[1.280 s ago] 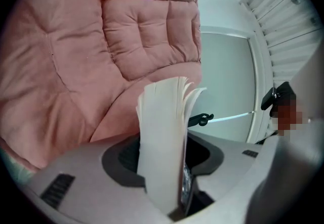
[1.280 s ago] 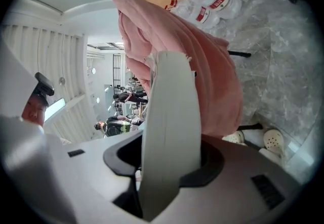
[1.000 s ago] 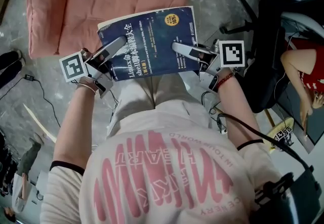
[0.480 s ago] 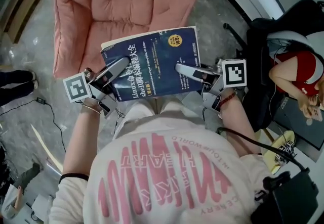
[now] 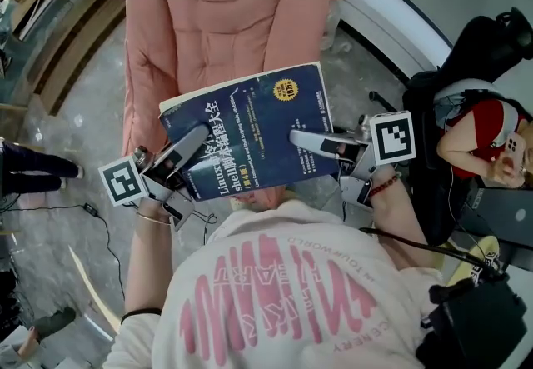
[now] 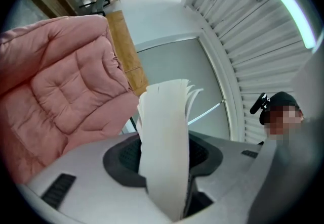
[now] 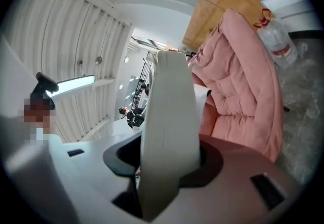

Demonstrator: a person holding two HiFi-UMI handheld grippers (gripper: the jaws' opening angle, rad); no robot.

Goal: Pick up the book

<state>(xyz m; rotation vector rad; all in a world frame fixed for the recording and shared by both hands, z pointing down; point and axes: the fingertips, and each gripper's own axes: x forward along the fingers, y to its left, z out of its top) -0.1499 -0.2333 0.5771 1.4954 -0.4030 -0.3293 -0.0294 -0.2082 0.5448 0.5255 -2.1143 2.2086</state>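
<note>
A thick dark-blue book [image 5: 254, 130] with white lettering and a yellow badge is held up in the air in front of the person, above the pink cushioned chair [image 5: 225, 26]. My left gripper [image 5: 193, 142] is shut on the book's lower left edge, and its own view shows the white page block [image 6: 164, 152] wedged between the jaws. My right gripper [image 5: 301, 139] is shut on the book's lower right edge; in its view the pale edge of the book [image 7: 169, 137] fills the gap between the jaws.
The pink chair stands on a grey floor. A seated person in red [image 5: 487, 138] and a black office chair [image 5: 450, 109] are at the right. A cable [image 5: 50, 209] lies on the floor at left. A plastic bottle [image 7: 278, 46] stands by the chair.
The book, held by both grippers, sits a little lower in the head view and more of the pink chair shows beyond it. Both grips are unchanged.
</note>
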